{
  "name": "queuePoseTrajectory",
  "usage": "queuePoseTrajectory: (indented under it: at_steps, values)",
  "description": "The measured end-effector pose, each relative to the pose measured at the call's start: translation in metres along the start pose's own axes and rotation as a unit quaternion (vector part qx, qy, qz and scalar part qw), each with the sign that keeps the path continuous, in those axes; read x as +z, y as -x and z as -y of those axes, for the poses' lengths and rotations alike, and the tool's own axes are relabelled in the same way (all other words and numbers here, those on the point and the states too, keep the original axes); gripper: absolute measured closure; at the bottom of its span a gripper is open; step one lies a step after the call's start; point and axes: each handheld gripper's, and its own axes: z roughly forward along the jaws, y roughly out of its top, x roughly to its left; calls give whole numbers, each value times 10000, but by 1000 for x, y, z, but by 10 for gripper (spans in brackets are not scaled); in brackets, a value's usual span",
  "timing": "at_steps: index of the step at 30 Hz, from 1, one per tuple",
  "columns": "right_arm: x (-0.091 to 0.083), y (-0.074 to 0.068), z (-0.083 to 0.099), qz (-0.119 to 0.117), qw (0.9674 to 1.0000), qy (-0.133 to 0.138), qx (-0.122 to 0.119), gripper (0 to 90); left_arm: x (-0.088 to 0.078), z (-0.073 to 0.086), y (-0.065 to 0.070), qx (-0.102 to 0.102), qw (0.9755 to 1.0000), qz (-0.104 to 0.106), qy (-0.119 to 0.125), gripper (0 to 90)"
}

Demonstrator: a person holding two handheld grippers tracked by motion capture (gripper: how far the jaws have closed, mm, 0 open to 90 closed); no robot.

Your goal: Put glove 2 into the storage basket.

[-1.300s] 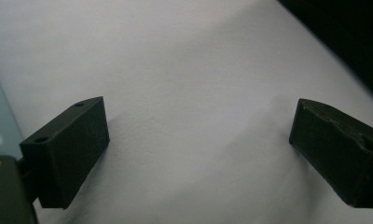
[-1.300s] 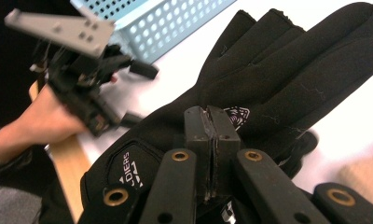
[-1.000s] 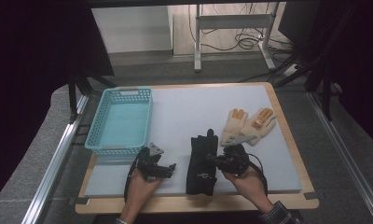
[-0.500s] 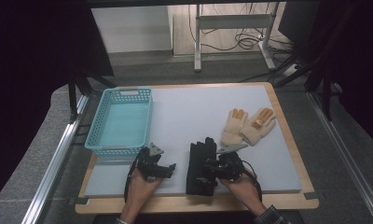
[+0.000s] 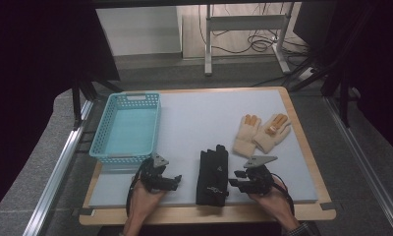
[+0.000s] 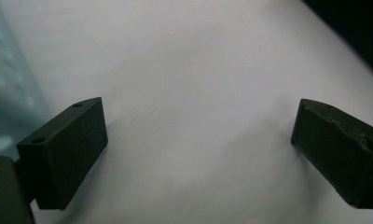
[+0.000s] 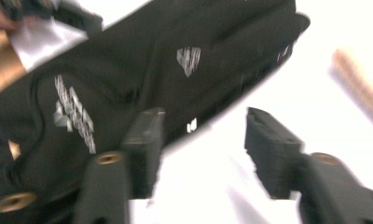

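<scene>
The black gloves (image 5: 212, 177) lay flat near the front edge of the mat (image 5: 204, 118), cuffs toward the person and fingers pointing away, and everything else is placed from them. In the right gripper view the gloves (image 7: 142, 74) filled the upper left, with silver logos on the back, and their near edge ran slantwise just ahead of the jaws. The right gripper (image 5: 238, 183) sat just right of the gloves, low over the mat; its jaws had just been opening, then eased in slightly, and stood partly apart with only bare mat between them, one jaw at the gloves' edge and the other clear of it, holding nothing. In its own view the right gripper (image 7: 201, 154) was blurred. The left gripper (image 5: 172, 181) rested left of the gloves, a strip of bare mat between; in its own view the left gripper (image 6: 198, 149) had its jaws spread wide over empty white surface, gripping nothing. Beyond the gloves' fingertips and to their right lay the tan gloves (image 5: 261, 132), apart from them. The basket (image 5: 102, 147) stood beyond the left gripper, well left of the gloves, its near rim just by that gripper. Beyond the gloves, between basket and tan gloves, the mat lay open to its far edge.
</scene>
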Motion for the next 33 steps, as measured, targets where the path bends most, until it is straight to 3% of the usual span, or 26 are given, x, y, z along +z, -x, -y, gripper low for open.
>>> queuePoseTrajectory:
  at_steps: [1, 4, 7, 10, 13, 18, 25, 33]
  values:
    - [0, 0, 0, 0, 10000, 0, 0, 643, -1, 2, -1, -7, 10000, 1, 1, 35]
    - [1, -1, 9, -76, 10000, -12, -56, 799, -8, 10, -3, 80, 9999, -91, 23, 26]
    - [6, -5, 12, -228, 9995, -28, -205, 842, -13, 14, -6, 147, 9998, -120, 20, 28]
    - [15, -15, 11, -240, 9986, -109, -448, 854, -13, 15, -15, -24, 9999, 112, -51, 27]
    - [21, -20, 8, -314, 9982, -114, -496, 854, -13, 20, -17, 39, 9998, 152, 110, 31]
    - [33, -29, 0, -384, 9975, -45, -595, 838, -14, 20, -19, 65, 9997, 195, 126, 39]
    - [49, -38, -12, -352, 9972, 2, -665, 833, -23, 27, -33, -83, 10000, 27, -11, 37]
    - [75, -38, -34, -206, 9968, 64, -769, 825, -22, 34, -35, -62, 9997, 76, 220, 20]
